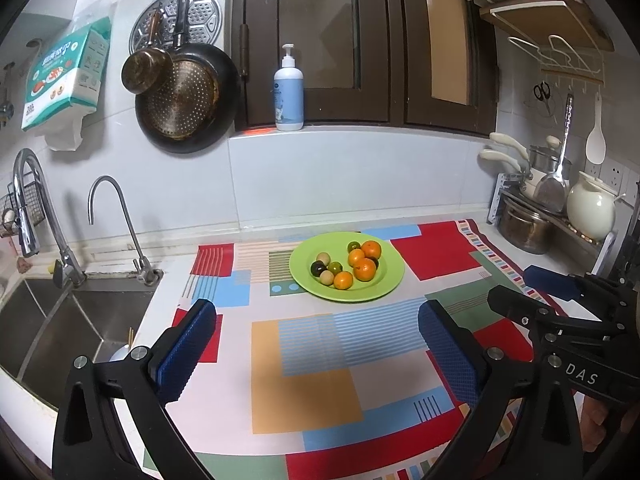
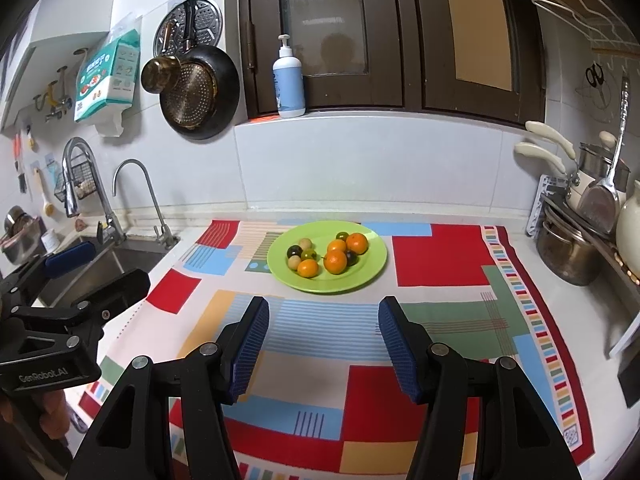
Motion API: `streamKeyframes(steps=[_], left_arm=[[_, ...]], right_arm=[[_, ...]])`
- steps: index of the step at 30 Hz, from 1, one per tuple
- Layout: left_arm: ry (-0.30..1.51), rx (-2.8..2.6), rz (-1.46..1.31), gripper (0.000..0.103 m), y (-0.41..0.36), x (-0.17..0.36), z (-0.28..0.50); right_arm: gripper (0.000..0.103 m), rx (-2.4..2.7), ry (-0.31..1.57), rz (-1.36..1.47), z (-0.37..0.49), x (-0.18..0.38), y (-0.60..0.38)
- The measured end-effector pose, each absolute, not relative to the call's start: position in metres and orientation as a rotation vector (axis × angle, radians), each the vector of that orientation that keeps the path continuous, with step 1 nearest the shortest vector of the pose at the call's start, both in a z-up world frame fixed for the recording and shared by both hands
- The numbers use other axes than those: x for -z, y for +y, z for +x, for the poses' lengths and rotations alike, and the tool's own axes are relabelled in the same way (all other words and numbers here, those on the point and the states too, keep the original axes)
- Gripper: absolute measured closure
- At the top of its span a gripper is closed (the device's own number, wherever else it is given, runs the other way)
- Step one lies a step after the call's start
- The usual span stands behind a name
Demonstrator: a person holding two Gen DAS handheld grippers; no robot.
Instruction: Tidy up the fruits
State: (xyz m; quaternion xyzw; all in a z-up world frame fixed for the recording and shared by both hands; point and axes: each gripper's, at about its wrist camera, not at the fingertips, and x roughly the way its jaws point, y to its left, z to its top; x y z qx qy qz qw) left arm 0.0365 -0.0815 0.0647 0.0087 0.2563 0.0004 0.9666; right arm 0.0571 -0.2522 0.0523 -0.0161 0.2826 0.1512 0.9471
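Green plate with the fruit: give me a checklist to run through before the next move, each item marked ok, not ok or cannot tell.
1. Green plate lies flat on the patterned cloth: ok.
2. All fruit is on the plate, none loose on the cloth: ok.
3. Four oranges are grouped apart from the small dark and pale fruits: not ok, one dark fruit sits among the oranges.
4. Left gripper is open with nothing between its fingers: ok.
5. Right gripper is open and empty: ok.
6. The way from both grippers to the plate is free: ok.
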Motion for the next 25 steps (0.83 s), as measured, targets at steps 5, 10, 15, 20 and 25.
streamKeyframes(steps=[5,10,15,20,25], left_arm=[[0.512,-0.01,0.016,0.0,-0.0804,-0.0661,0.0331],[0.509,-0.015,0.012,0.0,-0.0793,-0.0663,0.0299],[0.503,-0.018,0.012,0.0,-0.079,-0.0667,0.0293],[0.506,-0.02,0.012,0.0,-0.0793,-0.0667,0.0291],[0.512,-0.025,0.011,0.0,-0.0797,-0.0667,0.0305]], right_arm=[[0.045,-0.315,0.573,-0.038,0.0547,-0.0528,-0.2508],[0.045,-0.323,0.571,-0.038,0.0529,-0.0533,-0.2493],[0.045,-0.324,0.574,-0.042,0.0522,-0.0532,-0.2487],[0.045,-0.322,0.577,-0.039,0.0519,-0.0526,-0.249],[0.045,-0.321,0.581,-0.037,0.0529,-0.0507,-0.249]])
